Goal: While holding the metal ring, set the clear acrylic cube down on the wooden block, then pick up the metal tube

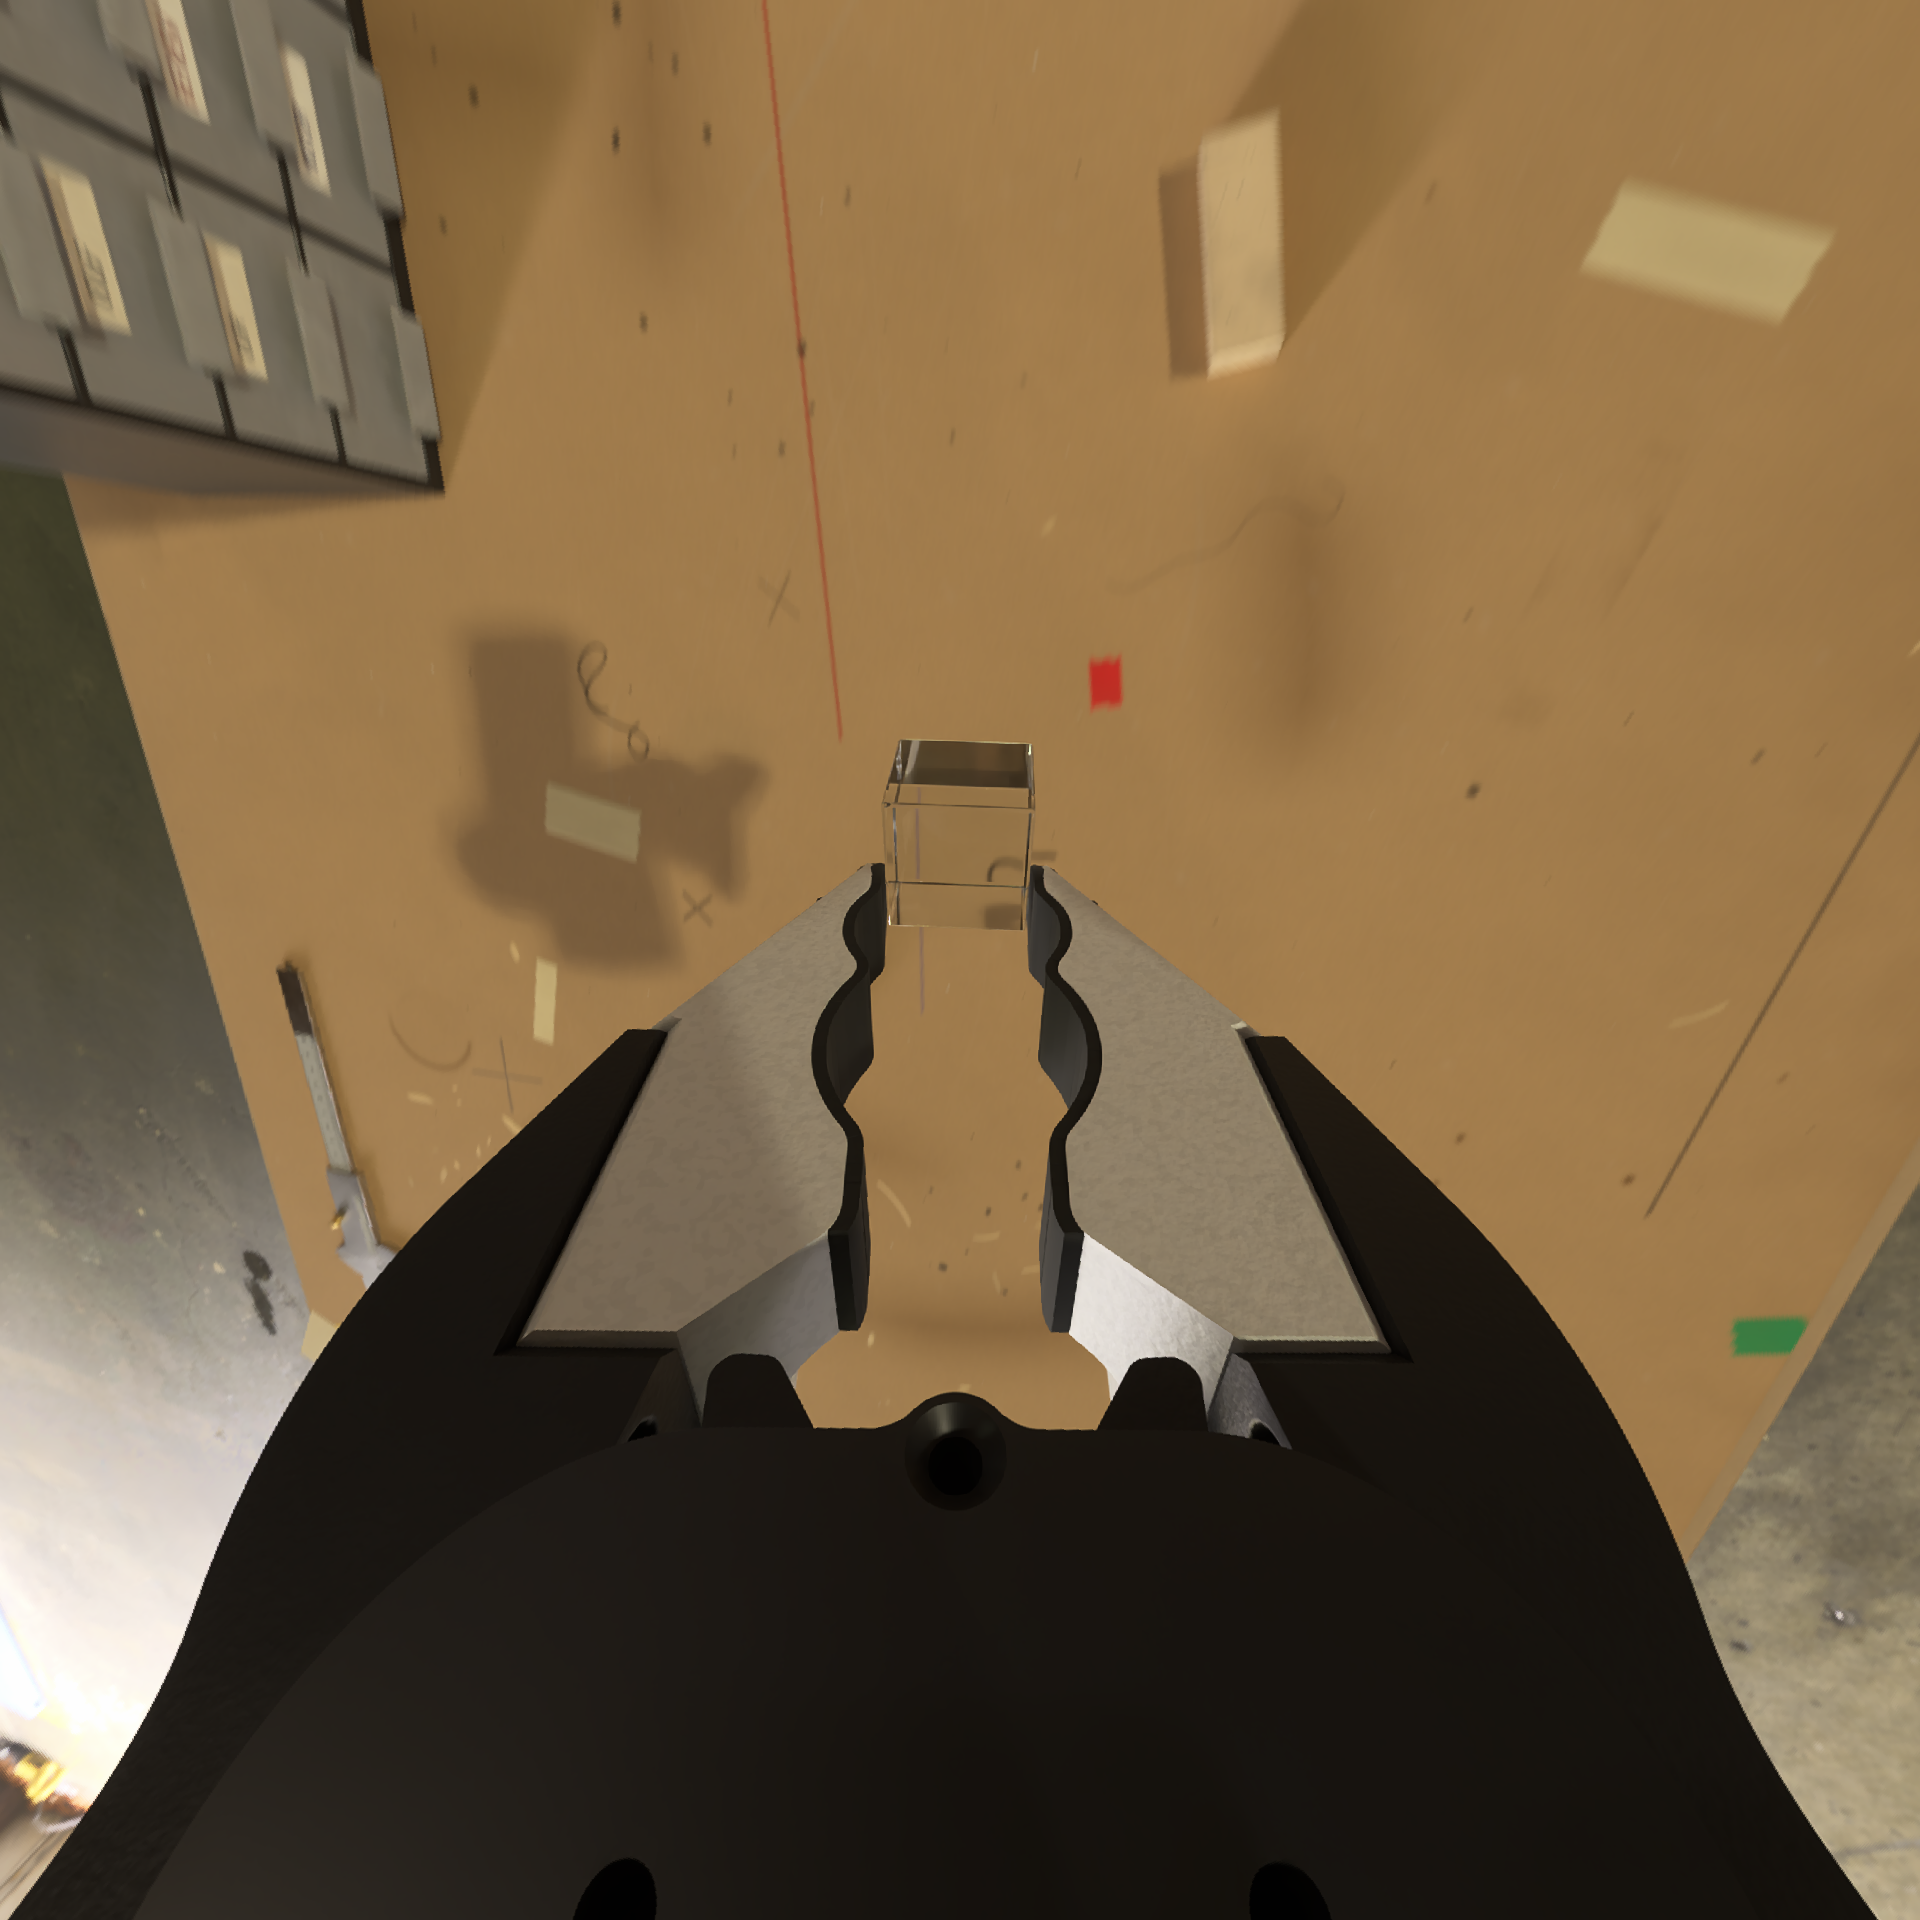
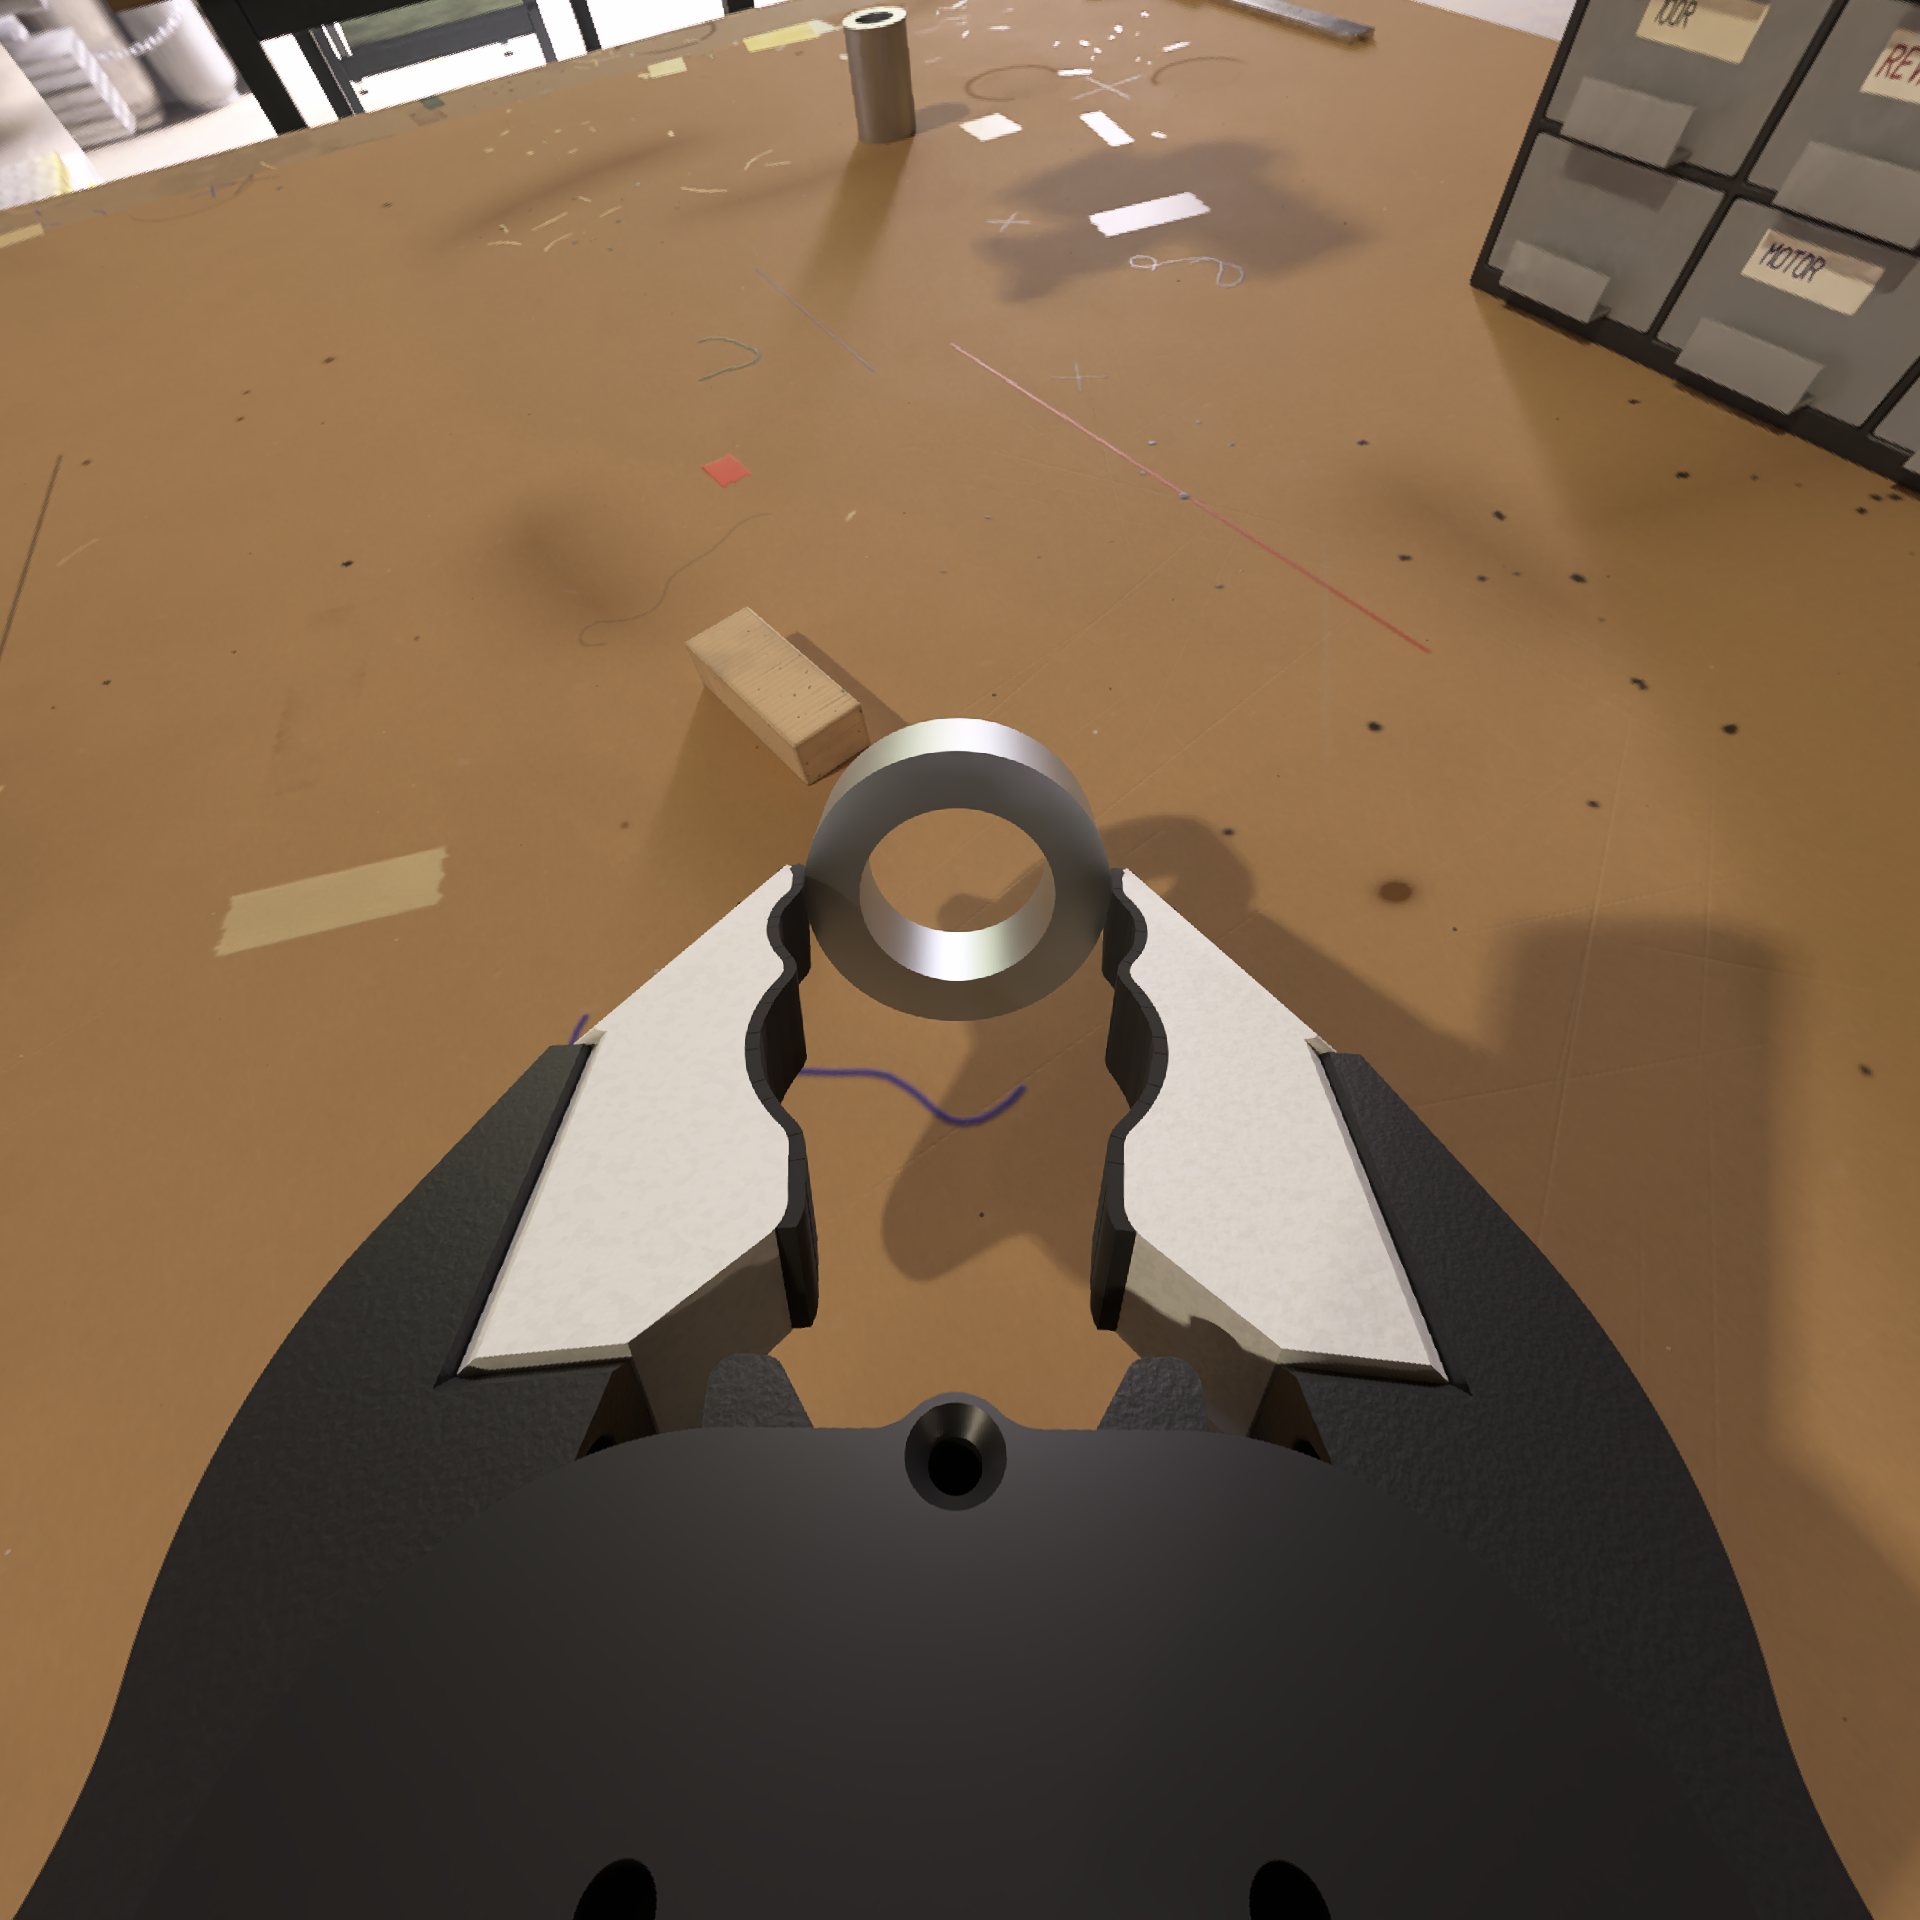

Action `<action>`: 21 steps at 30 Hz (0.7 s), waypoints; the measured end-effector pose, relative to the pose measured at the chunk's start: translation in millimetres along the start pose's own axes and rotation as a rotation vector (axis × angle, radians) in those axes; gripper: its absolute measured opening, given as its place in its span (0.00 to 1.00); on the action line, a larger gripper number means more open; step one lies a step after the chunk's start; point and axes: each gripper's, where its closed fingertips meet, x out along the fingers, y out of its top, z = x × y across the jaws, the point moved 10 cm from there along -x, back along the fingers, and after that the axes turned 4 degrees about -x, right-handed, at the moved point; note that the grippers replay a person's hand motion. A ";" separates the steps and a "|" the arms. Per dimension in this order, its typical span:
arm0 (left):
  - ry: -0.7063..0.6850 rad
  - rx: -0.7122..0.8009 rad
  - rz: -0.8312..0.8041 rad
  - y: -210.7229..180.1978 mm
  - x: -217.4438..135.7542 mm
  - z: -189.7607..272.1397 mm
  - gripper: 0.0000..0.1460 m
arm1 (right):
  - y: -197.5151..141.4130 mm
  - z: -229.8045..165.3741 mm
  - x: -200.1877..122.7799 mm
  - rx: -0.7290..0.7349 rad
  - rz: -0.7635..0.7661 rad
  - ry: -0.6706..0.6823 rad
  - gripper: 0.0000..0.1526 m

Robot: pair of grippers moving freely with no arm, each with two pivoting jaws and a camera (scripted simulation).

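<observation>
My left gripper (image 1: 958, 896) is shut on the clear acrylic cube (image 1: 961, 821), held by its near end between the fingertips, high above the brown table. The wooden block (image 1: 1236, 255) lies far ahead at upper right in the left wrist view. My right gripper (image 2: 956, 896) is shut on the metal ring (image 2: 954, 868), held upright above the table with its hole facing the camera. In the right wrist view the wooden block (image 2: 779, 691) lies on the table just beyond the ring, to its left. The metal tube (image 2: 879, 73) stands upright at the far edge.
A grey drawer cabinet stands at the upper left in the left wrist view (image 1: 197, 239) and at the upper right in the right wrist view (image 2: 1745, 218). Tape pieces (image 2: 332, 899), a small red square (image 1: 1105, 683) and a metal ruler (image 1: 322, 1101) lie on the table. The table edge (image 1: 1766, 1392) runs at right.
</observation>
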 end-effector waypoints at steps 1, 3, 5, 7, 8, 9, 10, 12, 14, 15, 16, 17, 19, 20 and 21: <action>-0.003 -0.003 0.011 12.5 1.1 4.1 0.18 | -0.1 0.5 -0.4 0.005 -0.001 -0.002 0.37; -0.014 -0.019 0.038 35.7 4.5 12.5 0.18 | -0.5 1.2 -1.1 0.009 -0.001 -0.008 0.37; -0.024 -0.071 0.050 57.4 10.5 22.0 0.18 | -1.1 1.8 -1.6 0.010 -0.006 -0.016 0.37; -0.075 -0.105 0.045 76.4 20.2 32.4 0.18 | -1.5 2.5 -2.0 0.012 -0.012 -0.024 0.37; -0.101 -0.109 0.033 84.3 26.3 37.6 0.18 | -1.6 2.8 -2.3 0.013 -0.013 -0.027 0.37; -0.119 -0.106 0.012 91.5 33.0 42.5 0.18 | -1.7 3.0 -2.6 0.014 -0.013 -0.029 0.37; -0.129 -0.096 -0.016 98.1 40.1 47.2 0.18 | -1.8 3.2 -2.9 0.016 -0.013 -0.030 0.37; -0.138 -0.075 -0.071 109.8 54.0 54.0 0.18 | -2.0 3.5 -3.5 0.017 -0.014 -0.031 0.37; -0.149 -0.075 -0.113 120.7 68.1 57.8 0.18 | -2.9 4.4 -3.7 0.022 -0.016 -0.033 0.37; -0.153 -0.076 -0.132 125.8 74.8 58.9 0.18 | -3.6 5.2 -3.5 0.028 -0.019 -0.035 0.37; -0.152 -0.076 -0.150 131.0 81.3 60.0 0.18 | -4.6 6.2 -3.3 0.036 -0.024 -0.037 0.37; -0.148 -0.077 -0.166 135.8 87.1 61.1 0.18 | -5.5 7.2 -2.9 0.044 -0.030 -0.040 0.37; -0.147 -0.084 -0.182 145.0 96.9 63.1 0.18 | -6.9 8.7 -2.5 0.056 -0.040 -0.042 0.37; -0.146 -0.091 -0.185 149.0 100.9 64.2 0.18 | -7.2 9.2 -2.5 0.062 -0.042 -0.040 0.37; -0.149 -0.099 -0.188 152.4 104.7 65.4 0.18 | -7.5 9.8 -2.7 0.066 -0.040 -0.040 0.37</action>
